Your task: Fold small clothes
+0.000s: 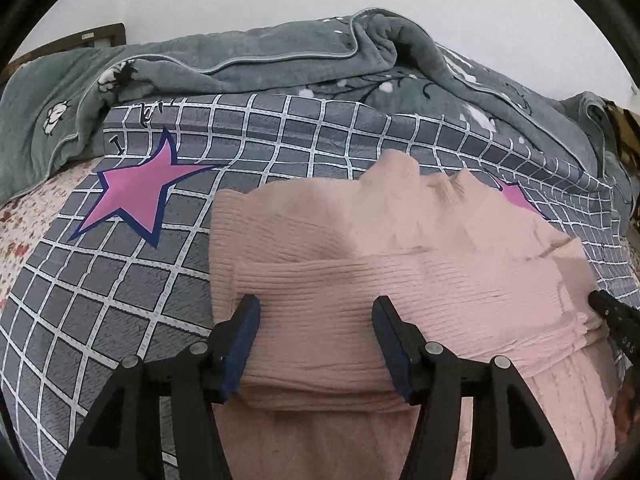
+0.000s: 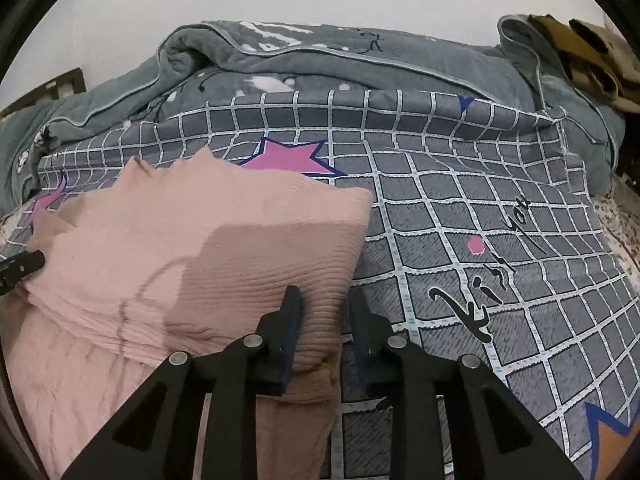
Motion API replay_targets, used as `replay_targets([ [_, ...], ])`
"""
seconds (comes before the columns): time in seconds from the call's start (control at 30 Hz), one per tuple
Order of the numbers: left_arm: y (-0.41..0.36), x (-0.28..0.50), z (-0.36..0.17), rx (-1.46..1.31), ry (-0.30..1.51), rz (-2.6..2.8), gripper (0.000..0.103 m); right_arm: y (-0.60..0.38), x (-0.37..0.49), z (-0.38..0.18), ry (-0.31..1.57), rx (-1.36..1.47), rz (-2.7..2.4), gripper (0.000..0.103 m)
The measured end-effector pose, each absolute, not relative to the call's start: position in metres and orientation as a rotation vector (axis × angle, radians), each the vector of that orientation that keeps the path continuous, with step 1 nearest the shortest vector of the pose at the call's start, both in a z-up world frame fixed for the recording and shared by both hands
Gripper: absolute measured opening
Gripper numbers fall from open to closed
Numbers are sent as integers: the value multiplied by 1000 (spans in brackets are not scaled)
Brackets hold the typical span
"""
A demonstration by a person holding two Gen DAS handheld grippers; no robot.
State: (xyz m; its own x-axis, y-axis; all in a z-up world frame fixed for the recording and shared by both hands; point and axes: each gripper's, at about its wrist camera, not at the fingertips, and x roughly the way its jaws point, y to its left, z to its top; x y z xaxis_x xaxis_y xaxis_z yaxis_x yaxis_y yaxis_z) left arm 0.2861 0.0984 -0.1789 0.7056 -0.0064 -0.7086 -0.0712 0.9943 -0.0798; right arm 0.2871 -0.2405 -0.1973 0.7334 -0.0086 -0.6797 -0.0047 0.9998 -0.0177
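Note:
A pink ribbed knit garment [image 1: 400,264] lies part-folded on a grey checked bed cover [image 1: 120,292], its near part doubled over. My left gripper [image 1: 316,320] is open, its jaws wide apart over the garment's folded near-left part. The garment also shows in the right wrist view [image 2: 200,248]. My right gripper [image 2: 324,312] has its jaws close together, pinching the garment's near-right folded edge. The right gripper's tip shows at the right edge of the left wrist view [image 1: 612,312]; the left gripper's tip shows at the left edge of the right wrist view [image 2: 24,264].
A rumpled grey blanket [image 1: 280,64] is heaped along the far side of the bed. The cover carries pink stars [image 1: 136,196] and black lettering [image 2: 488,280]. Brown fabric [image 2: 580,52] lies at the far right. A dark wooden headboard [image 1: 80,40] stands far left.

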Motion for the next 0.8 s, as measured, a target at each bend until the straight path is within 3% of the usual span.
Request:
replay_targets([
  [0.23, 96, 287, -179, -76, 788, 44, 60, -241, 289, -200, 767, -11, -2, 33],
  [0.8, 99, 283, -176, -107, 780, 54, 60, -239, 290, -202, 770, -14, 13, 33],
])
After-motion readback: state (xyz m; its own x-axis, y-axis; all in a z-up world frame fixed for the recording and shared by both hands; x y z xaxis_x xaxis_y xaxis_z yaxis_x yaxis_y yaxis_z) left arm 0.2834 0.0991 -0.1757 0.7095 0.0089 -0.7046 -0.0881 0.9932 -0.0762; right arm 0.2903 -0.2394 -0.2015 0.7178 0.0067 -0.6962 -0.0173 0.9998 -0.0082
